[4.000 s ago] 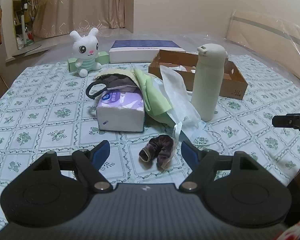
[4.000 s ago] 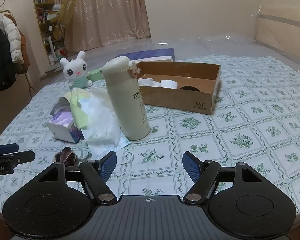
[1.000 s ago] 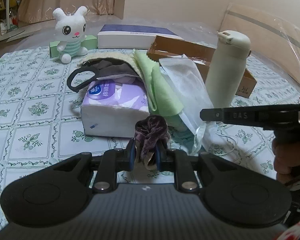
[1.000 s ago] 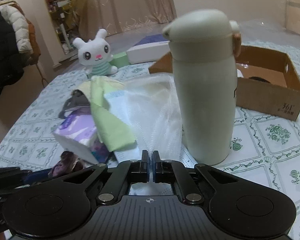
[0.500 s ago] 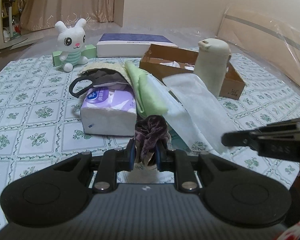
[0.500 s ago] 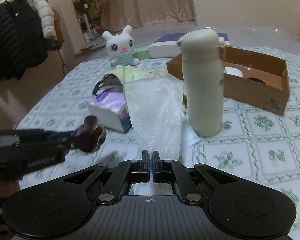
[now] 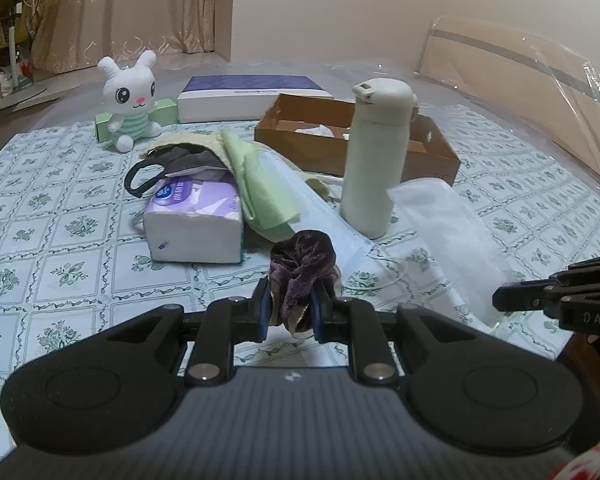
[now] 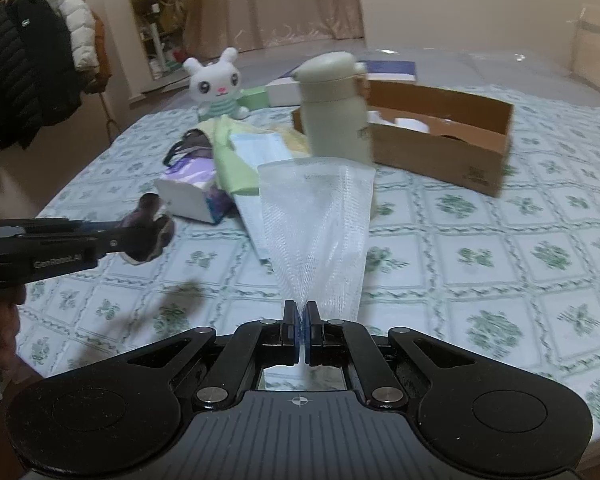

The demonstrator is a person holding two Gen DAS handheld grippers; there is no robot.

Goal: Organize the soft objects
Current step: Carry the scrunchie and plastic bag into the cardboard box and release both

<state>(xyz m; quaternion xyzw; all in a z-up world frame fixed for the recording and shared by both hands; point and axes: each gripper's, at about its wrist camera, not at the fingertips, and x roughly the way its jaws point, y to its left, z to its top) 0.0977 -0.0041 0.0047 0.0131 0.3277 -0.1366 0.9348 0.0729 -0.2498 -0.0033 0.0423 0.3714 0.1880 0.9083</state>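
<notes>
- The dark purple velvet scrunchie (image 7: 302, 267) sits bunched between the blue pads of the left gripper (image 7: 289, 309), whose jaws stand narrowly apart and squeeze it; it is lifted clear of the green-patterned tablecloth (image 7: 60, 240).
- The sheer white mesh bag (image 8: 320, 224) is pinched at one narrow end by the right gripper (image 8: 300, 320), whose jaws are closed almost flat on it; the bag fans out ahead of the fingers, its long axis running straight forward.
- Ahead of both grippers stands the cream insulated bottle (image 7: 376, 160), upright, with the open brown cardboard box (image 8: 460, 148) just behind it.
- From the right gripper the box lies forward and to the right, past the bottle; from the left gripper it lies forward and right, behind the bottle, so the right hand looks the nearer one to it.
- If the box is the destination, which is a judgement only, either load has to pass around or over the bottle.
- Ahead and left of the left gripper lies the heap: a purple tissue pack (image 7: 196, 220), a light green cloth (image 7: 260, 184) and a dark face mask (image 7: 168, 164).
</notes>
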